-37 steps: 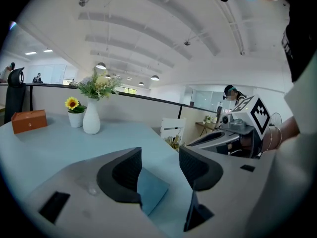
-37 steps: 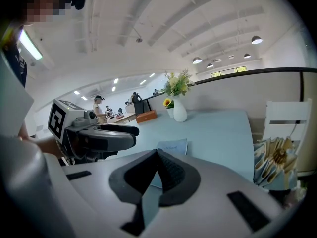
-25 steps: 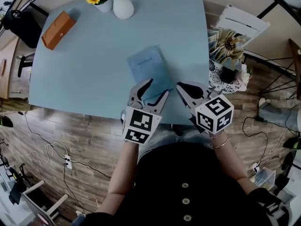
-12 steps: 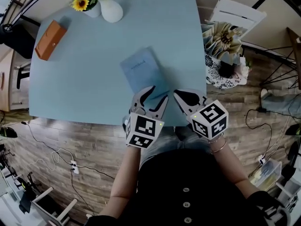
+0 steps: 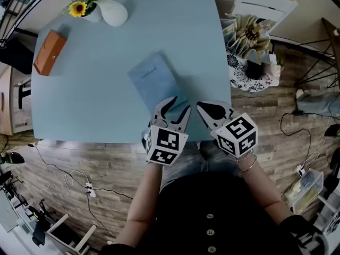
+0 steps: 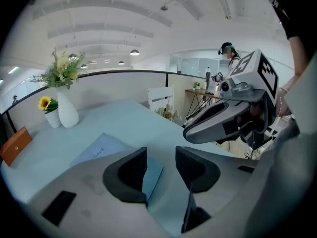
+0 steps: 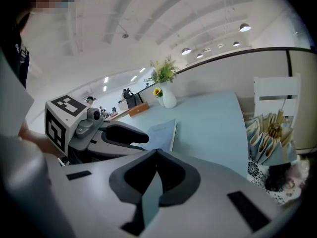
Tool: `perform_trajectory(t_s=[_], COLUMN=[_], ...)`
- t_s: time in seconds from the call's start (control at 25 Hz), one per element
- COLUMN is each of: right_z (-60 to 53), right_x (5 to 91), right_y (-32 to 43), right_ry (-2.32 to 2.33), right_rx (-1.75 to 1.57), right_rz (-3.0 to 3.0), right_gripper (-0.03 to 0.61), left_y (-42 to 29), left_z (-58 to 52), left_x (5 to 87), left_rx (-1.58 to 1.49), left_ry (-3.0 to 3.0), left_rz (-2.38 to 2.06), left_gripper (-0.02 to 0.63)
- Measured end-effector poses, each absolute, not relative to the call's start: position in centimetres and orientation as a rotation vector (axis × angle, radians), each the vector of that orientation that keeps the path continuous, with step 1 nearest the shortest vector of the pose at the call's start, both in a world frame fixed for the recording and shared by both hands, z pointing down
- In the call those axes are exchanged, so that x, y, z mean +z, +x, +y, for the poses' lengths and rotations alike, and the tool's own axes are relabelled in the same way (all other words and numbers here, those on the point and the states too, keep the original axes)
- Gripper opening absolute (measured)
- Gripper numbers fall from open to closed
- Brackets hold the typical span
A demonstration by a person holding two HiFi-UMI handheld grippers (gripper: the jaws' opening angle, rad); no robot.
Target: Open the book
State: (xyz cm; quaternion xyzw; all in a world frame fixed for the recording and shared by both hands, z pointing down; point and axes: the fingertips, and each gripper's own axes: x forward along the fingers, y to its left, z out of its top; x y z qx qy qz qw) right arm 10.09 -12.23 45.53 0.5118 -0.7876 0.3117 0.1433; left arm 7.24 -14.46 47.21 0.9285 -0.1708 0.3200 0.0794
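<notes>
**Left gripper closing in on a closed book's near corner**

The pale blue book [image 5: 153,77] lies shut and flat on the blue table [image 5: 95,105], slanted, with its near corner close to the person's edge. The left gripper [image 5: 178,105] hovers over that corner. Its jaws stand apart and have just been narrowing. From its own view the book's corner shows in the gap between them, but neither pad presses on it. The right gripper [image 5: 202,106] sits just beside it, over bare table to the right of the book, with its jaws shut tip to tip on nothing.

From where I stand, I see 3 ways this could go wrong. The cover is thin and lies tight against the pages, so a jaw may fail to get under it and simply shove the book across the smooth tabletop. The jaws could also bite too deep and take the whole book, lifting it closed rather than opening it. With nothing pinning the book down, a pull toward the person might drag it off the near edge. The white vase [image 5: 113,12] and orange case [image 5: 49,52] stand well apart and look safe.
</notes>
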Motion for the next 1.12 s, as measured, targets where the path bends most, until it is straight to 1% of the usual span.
perform_trajectory(t_s=[0.16, 0.36, 0.68, 0.88, 1.12], right_z=[-12.0, -11.4, -11.1, -11.0, -11.2], right_x=[46.3, 47.3, 48.5, 49.1, 49.6], right_y=[10.8, 11.4, 11.7, 12.2, 12.4], right_ry=[1.492, 1.504, 1.504, 1.51, 1.507], right_rx=[0.933, 0.976, 1.037, 1.065, 1.094], right_rz=[-2.261, -2.252, -2.258, -2.253, -2.258], right_gripper=[0.005, 0.005, 0.005, 0.005, 0.003], left_y=[7.4, 7.8, 8.8, 9.1, 9.3], left_z=[-14.7, -14.8, -14.8, -15.0, -15.2], left_x=[48.7, 49.8, 51.5, 52.4, 53.1], left_rx=[0.991, 1.038, 1.118, 1.2, 1.276], left_ry=[2.731, 2.715, 2.703, 2.708, 2.713], left_rz=[-0.538, -0.556, -0.56, -0.571, -0.574], left_gripper=[0.167, 0.167, 0.14, 0.11, 0.107])
